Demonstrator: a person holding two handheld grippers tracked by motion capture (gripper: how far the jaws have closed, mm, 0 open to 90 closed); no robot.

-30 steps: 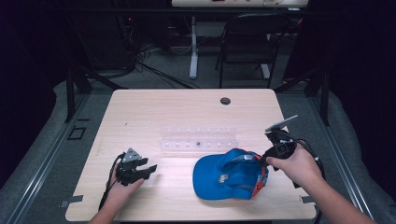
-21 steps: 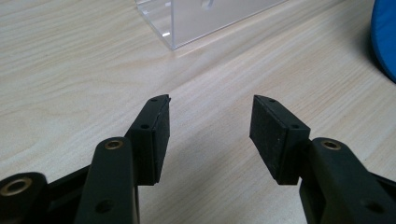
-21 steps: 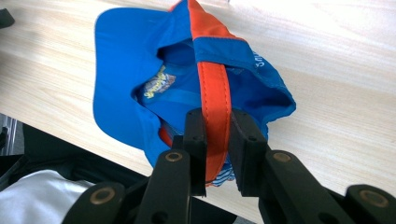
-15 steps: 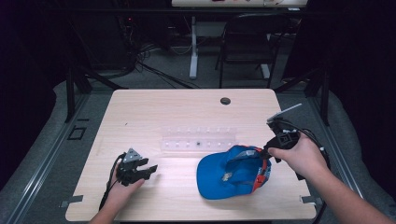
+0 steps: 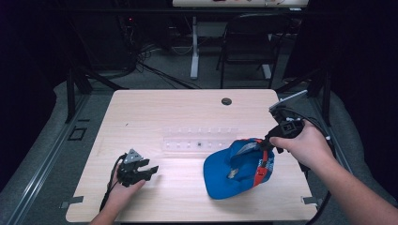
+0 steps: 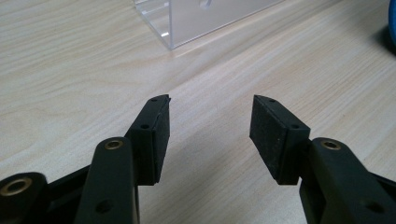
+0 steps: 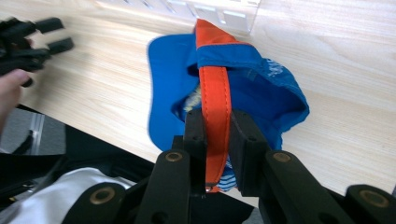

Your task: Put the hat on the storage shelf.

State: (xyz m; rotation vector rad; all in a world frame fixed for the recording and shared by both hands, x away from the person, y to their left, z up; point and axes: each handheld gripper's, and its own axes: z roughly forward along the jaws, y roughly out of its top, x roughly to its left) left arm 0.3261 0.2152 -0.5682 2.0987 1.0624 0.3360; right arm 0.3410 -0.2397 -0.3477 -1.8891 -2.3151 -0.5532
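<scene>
On the pale wooden table, ringed by dark room and grey floor, the right gripper clamps the blue cap by its orange strap, near the right edge; the left gripper rests agape, empty.

Table brightly lit, dark surroundings; soft, slightly blurred

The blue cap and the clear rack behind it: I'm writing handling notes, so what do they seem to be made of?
The blue cap looks like soft woven fabric, matte; it sags and folds, and its orange strap shows stitching. The clear rack looks like rigid glossy acrylic, see-through with bright edges, though glass can't be ruled out.
</scene>
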